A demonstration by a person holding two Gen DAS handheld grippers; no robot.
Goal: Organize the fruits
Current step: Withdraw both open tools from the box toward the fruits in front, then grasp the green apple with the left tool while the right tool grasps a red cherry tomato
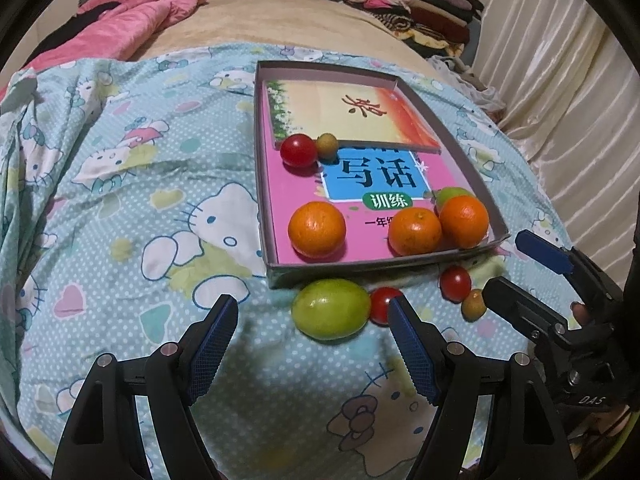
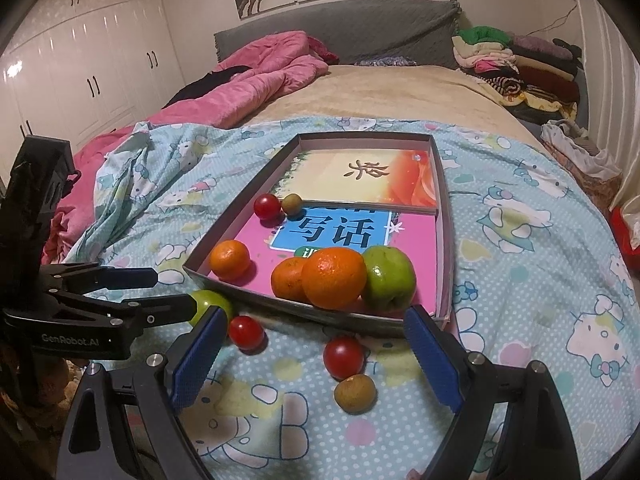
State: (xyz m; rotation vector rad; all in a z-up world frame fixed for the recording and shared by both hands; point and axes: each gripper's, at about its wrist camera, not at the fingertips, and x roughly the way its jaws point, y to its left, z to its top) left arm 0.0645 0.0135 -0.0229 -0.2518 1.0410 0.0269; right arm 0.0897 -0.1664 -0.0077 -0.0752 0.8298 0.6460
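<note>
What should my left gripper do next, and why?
Probably ease the open left gripper forward around the green fruit on the bedsheet; it lies just ahead between the fingers, outside the box that already holds the oranges.

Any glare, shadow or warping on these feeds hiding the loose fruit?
Left wrist: fisheye bends the edges, a soft shadow lies before the green fruit, all sharp. Right wrist: glare only on the wardrobe doors; the loose tomato reads clearly.

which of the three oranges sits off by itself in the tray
The left-hand orange, near the tray's left wall. The other two oranges touch each other at the near right corner.
</note>
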